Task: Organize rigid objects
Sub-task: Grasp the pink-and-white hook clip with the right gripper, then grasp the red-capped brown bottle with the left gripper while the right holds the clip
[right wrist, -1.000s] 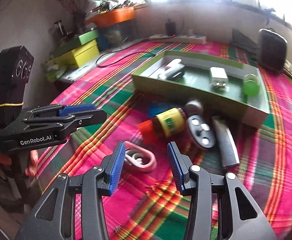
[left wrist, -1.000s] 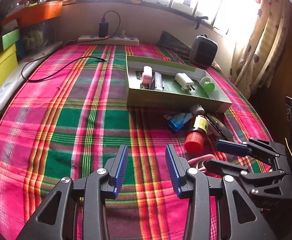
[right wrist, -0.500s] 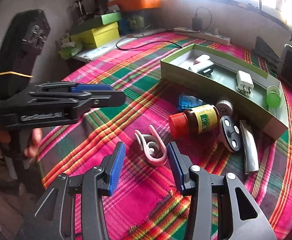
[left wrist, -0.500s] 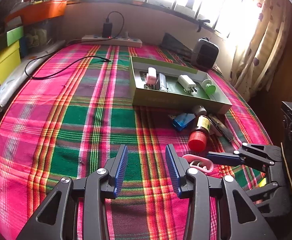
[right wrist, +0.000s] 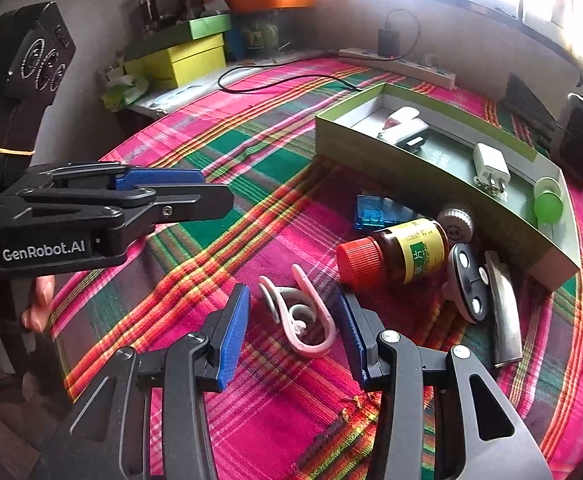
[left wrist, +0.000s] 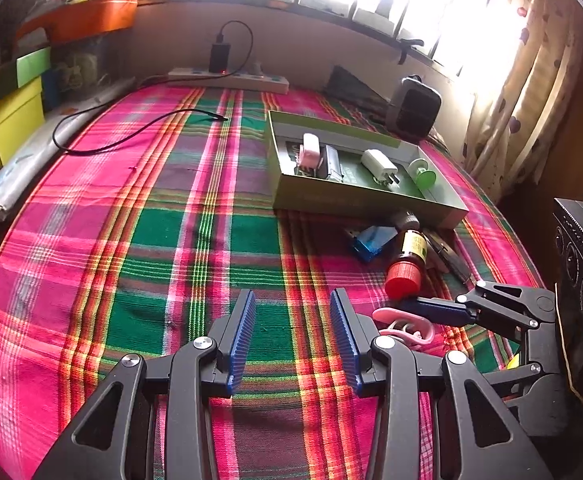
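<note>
A pink plastic clip lies on the plaid cloth between the open fingers of my right gripper, not gripped; it also shows in the left wrist view. Behind it lie a brown bottle with a red cap, a blue case, a black round disc and a silver bar. A green tray holds a white charger, a green ball-like piece and a pink-white item. My left gripper is open and empty over bare cloth.
A power strip with a black cable lies at the back. Yellow and green boxes stand at the left edge. A black speaker-like device stands behind the tray. Curtains hang at the right.
My right gripper has moved in over the pink clip, which now sits between its fingers. The left gripper has pulled back slightly and stays open.
</note>
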Motion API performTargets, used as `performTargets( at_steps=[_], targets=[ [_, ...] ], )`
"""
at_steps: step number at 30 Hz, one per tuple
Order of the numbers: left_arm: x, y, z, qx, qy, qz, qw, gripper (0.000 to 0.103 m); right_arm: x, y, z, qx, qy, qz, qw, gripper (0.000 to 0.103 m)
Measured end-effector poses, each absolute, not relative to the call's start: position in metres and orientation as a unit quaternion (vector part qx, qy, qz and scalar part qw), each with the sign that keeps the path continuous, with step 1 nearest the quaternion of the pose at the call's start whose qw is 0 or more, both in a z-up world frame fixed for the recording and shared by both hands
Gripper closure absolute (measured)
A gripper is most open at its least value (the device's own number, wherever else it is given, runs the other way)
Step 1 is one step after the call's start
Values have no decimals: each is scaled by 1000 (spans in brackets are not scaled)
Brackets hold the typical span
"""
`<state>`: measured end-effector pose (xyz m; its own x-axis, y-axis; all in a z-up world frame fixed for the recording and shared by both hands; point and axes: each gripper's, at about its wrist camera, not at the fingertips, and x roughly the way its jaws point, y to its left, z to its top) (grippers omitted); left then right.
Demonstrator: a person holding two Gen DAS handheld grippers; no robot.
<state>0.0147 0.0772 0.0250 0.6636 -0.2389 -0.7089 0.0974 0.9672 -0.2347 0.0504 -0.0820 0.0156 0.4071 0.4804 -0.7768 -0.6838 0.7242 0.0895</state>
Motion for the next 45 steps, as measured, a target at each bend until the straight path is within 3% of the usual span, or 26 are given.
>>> performTargets(
  at_steps=[6, 45],
  targets=[
    [15, 74, 25, -85, 400, -93, 908, 65, 51, -86, 16, -127, 414, 336, 836, 79],
    [69, -32, 17, 12, 442, -155, 883, 62, 62, -212, 24, -84, 412, 218, 881, 79]
  ],
)
